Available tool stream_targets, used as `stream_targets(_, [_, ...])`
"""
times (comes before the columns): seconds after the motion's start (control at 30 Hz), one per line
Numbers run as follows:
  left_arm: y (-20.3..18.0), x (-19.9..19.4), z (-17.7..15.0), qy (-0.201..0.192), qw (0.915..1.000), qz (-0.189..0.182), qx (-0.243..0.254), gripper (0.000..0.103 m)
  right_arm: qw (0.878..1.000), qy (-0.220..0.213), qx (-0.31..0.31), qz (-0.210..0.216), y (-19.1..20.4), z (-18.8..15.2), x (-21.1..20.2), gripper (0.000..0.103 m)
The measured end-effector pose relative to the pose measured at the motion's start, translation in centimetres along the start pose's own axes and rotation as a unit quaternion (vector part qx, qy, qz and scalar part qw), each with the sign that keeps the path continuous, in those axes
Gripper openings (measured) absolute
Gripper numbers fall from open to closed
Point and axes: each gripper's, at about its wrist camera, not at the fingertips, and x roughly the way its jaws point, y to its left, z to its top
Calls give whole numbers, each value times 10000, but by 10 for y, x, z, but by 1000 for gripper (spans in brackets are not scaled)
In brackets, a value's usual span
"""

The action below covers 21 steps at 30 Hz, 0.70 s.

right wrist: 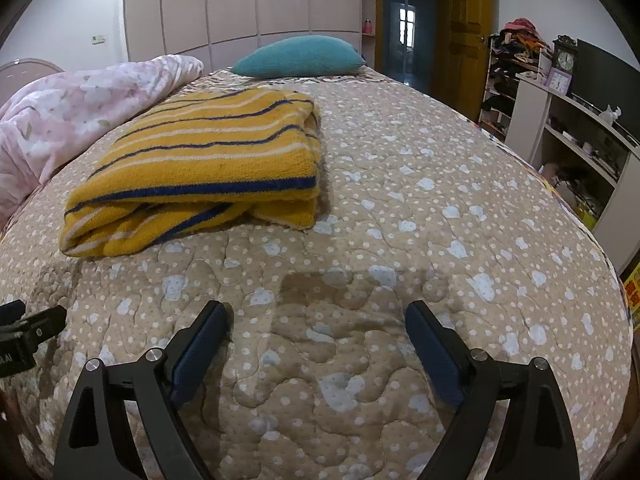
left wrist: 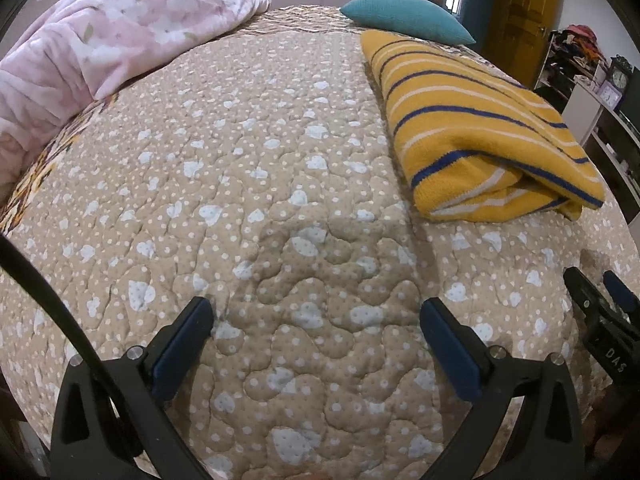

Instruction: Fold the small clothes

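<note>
Both tongs, left (left wrist: pixel 316 320) and right (right wrist: pixel 316 322), hovered spread and empty over the bed (right wrist: pixel 400 208), the folded striped sweater (right wrist: pixel 208 160) lying ahead between them.

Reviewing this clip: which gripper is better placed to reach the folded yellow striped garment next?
Probably right, narrowly. From the right gripper the yellow striped garment lies just ahead, slightly left. From the left gripper it sits farther off to the right. Both are open and empty above the quilt.
</note>
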Motion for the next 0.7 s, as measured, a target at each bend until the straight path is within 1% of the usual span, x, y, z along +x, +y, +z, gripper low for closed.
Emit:
stream_targets(0.3, [-2, -1, -2, -97, 9999, 43, 45, 103, 9996, 197, -28, -186, 10, 4, -4, 94])
stream_targets(0.47, [-3, -3, -6, -195, 9998, 54, 26, 103, 9994, 263, -86, -186, 15, 7, -3, 95])
stream_targets(0.7, [-5, -4, -9, -250, 9997, 66, 35, 103, 9990, 237, -313, -193, 26, 7, -3, 95])
